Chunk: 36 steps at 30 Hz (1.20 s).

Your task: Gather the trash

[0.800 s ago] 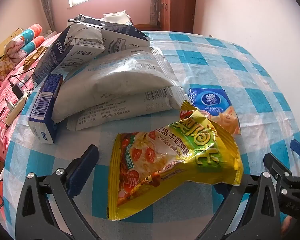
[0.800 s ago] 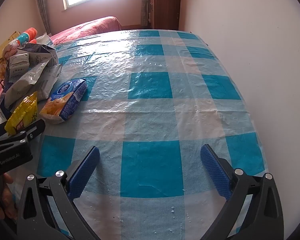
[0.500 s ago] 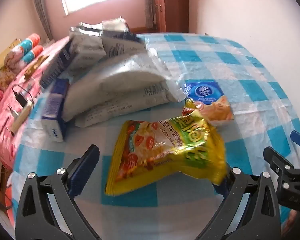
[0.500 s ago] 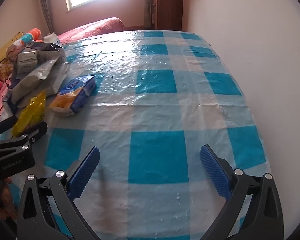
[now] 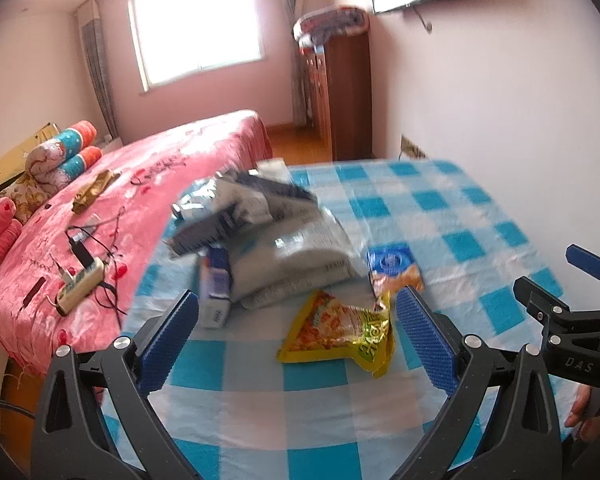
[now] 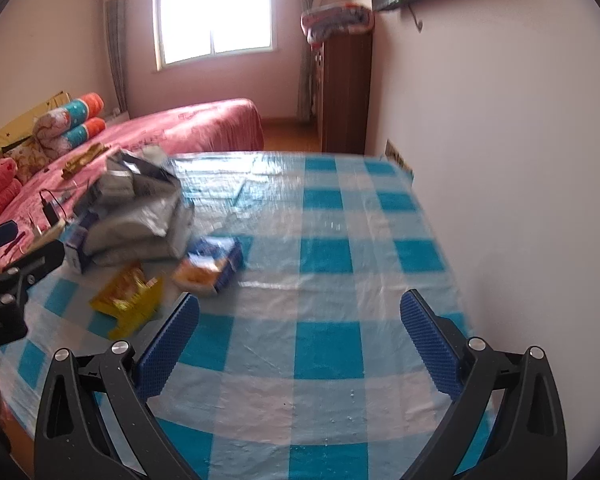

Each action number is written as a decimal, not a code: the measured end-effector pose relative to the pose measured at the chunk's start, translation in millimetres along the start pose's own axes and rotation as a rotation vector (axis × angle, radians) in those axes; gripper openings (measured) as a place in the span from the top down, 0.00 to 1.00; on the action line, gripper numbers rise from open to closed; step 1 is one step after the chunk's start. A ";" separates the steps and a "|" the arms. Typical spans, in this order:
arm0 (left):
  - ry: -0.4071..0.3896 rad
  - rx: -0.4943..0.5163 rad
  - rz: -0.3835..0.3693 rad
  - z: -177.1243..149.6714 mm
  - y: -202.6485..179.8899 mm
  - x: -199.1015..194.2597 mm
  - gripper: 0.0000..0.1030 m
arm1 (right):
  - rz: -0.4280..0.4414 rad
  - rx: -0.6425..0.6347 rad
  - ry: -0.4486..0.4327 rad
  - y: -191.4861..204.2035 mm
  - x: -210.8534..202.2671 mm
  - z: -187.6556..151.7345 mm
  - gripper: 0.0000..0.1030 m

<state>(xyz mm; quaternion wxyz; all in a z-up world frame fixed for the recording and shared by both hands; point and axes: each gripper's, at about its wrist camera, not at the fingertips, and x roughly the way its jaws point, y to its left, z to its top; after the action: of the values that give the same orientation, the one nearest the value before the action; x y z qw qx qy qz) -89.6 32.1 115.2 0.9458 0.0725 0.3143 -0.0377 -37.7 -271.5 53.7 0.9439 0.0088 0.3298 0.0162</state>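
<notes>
Yellow snack bag (image 5: 340,334) lies on the bench (image 5: 260,412) between the left claw (image 5: 296,324) pads — untouched; both claws gape wide, right claw (image 6: 298,330) empty.

left wrist: angled down over table (image 5: 440,208) | right wrist: same | shared: yellow wrapper (image 5: 340,330)

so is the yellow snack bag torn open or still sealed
Torn open: the yellow snack bag lies flat on the checked tablecloth, its top edge ragged and gaping.
</notes>
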 end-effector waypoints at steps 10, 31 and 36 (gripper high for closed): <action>-0.128 -0.045 0.017 4.8 27.2 -57.8 0.03 | -0.010 -0.011 -0.161 12.4 -62.5 18.3 0.04; -0.229 -0.084 0.018 -6.3 39.9 -118.3 0.03 | -0.048 -0.043 -0.284 23.7 -134.9 22.5 0.04; -0.232 -0.097 0.028 -8.7 42.8 -123.8 0.03 | -0.053 -0.040 -0.296 24.4 -141.9 21.5 0.04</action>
<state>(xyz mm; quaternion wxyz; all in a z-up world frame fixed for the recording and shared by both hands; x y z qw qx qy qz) -188.7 79.0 187.4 0.9786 0.0260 0.2033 -0.0176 -135.9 -252.4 159.5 0.9823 -0.0166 0.1866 -0.0038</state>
